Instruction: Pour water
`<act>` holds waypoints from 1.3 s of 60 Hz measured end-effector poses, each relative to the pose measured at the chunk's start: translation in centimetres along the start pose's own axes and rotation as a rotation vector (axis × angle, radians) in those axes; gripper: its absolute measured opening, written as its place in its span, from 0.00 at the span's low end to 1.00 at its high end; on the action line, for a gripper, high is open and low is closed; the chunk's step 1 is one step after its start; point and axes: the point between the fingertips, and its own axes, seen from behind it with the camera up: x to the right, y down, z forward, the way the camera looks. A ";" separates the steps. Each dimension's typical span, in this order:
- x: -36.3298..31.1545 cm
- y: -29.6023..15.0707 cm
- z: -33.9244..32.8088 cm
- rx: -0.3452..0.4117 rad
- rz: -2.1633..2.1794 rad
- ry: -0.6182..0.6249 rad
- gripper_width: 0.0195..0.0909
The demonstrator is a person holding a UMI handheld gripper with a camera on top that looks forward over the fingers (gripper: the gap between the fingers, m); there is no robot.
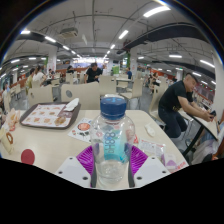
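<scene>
- One table (pixel 60 140) spreading ahead, carrying a tray (pixel 48 116) well beyond the fingers.
- Standing upright between the fingers: a clear water bottle (pixel 113 140), long axis vertical, blue cap (pixel 113 103) pointing up.
- Pinching the bottle's sides: the gripper (pixel 113 158), both purple pads (pixel 87 158) pressing in.
- Risking nothing pouring with the cap on; possibly slipping on tilting.

A pale table (pixel 150 140) carries the lot, and out near its far side sits 1 dark tray (pixel 48 117) with a light sheet on it. Close in we've got 1 small red round object (pixel 27 156), then a clear cup (pixel 160 151) resting just beside the fingers. A little round item with a red top (pixel 85 127) lies between tray and bottle (pixel 113 135).
</scene>
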 end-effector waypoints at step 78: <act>-36.5 -9.6 -10.7 0.119 -1.699 0.301 0.32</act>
